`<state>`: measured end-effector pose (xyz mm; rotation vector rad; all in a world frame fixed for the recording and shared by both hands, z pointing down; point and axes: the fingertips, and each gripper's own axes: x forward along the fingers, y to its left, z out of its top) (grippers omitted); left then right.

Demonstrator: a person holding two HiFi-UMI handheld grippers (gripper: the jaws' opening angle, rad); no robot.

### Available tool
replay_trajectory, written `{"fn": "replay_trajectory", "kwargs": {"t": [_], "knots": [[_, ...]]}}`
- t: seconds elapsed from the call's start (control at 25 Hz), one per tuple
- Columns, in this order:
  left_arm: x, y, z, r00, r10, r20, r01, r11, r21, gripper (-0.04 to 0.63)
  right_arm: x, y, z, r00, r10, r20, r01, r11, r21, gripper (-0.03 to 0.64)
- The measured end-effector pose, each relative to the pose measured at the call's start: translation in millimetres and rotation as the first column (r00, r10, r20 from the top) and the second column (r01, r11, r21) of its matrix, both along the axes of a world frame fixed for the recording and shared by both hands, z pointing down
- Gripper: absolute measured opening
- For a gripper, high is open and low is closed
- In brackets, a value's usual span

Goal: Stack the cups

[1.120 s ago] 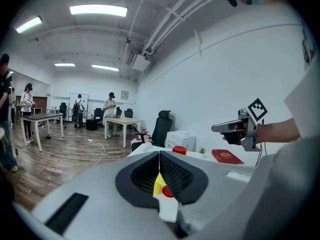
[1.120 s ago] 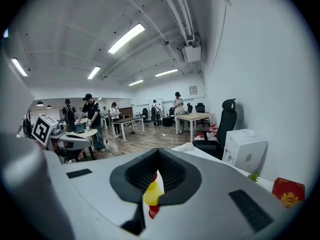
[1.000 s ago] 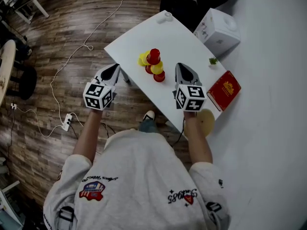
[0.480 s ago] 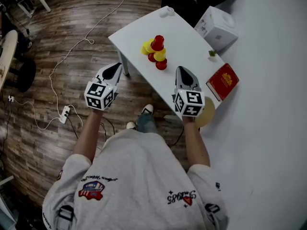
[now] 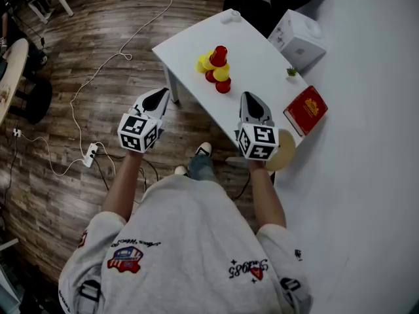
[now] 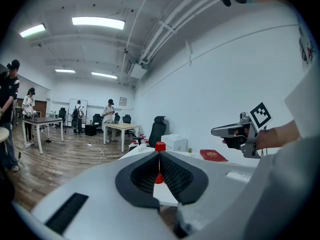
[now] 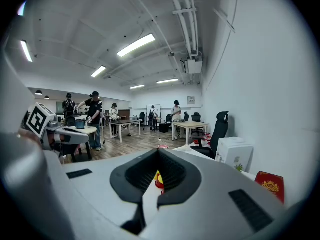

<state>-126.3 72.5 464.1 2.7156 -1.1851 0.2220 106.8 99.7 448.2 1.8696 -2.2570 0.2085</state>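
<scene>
Red and yellow cups cluster on the white table [image 5: 255,51]. One red cup [image 5: 218,55] stands on top of the others, with yellow cups [image 5: 204,63] and a low red cup [image 5: 224,86] around it. My left gripper [image 5: 161,91] is shut and empty, and hangs over the floor just left of the table's near corner. My right gripper [image 5: 249,95], also shut and empty, is over the table's near edge, short of the cups. Past the left gripper's [image 6: 159,154] closed tips shows the top red cup [image 6: 160,146]. Between the right gripper's [image 7: 158,150] jaws a yellow cup [image 7: 158,176] shows far off.
A red book [image 5: 306,110] and a small plant [image 5: 292,72] lie on the table's right side. A white box [image 5: 299,39] and a black chair [image 5: 252,8] stand beyond it. A cable [image 5: 85,90] and power strip [image 5: 91,154] lie on the wooden floor. People stand far back.
Both grippers have drawn back from the cups, which now lie farther ahead of them. Both stayed shut and empty.
</scene>
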Motion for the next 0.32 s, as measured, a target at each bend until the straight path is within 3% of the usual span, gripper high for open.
{"fn": "replay_trajectory", "kwargs": {"t": [0.32], "knots": [[-1.6, -1.2, 0.6, 1.0, 0.014, 0.002, -0.014, 1.0, -0.008, 0.006, -6.6, 3.1, 1.9, 1.0, 0.005, 0.006, -0.005, 1.0, -0.01, 0.003]]}}
